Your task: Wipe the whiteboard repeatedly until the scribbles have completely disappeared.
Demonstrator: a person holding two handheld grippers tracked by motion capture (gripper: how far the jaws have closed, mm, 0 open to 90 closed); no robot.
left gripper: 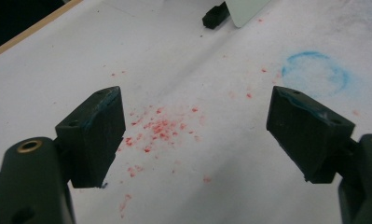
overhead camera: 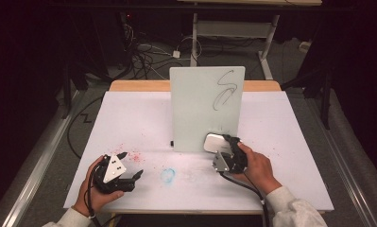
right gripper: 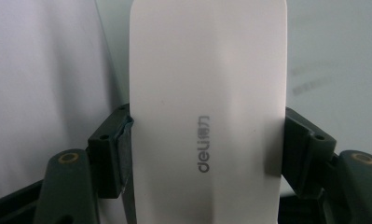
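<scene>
A small whiteboard (overhead camera: 202,106) stands upright in the middle of the table, with a black scribble (overhead camera: 225,90) near its upper right corner. My right gripper (overhead camera: 222,144) is shut on a white eraser (overhead camera: 215,141) marked "deli" (right gripper: 207,107), held at the board's lower right edge; both jaws press its sides. My left gripper (overhead camera: 132,166) rests open near the table's front left, its jaws spread wide above red specks (left gripper: 158,128) with nothing between them.
The table carries a white sheet (overhead camera: 129,123) with red specks (overhead camera: 132,155) and a blue ring stain (overhead camera: 168,175) (left gripper: 315,73) near the front. A small black foot (left gripper: 215,15) props the board's lower left corner. Cables lie on the floor behind.
</scene>
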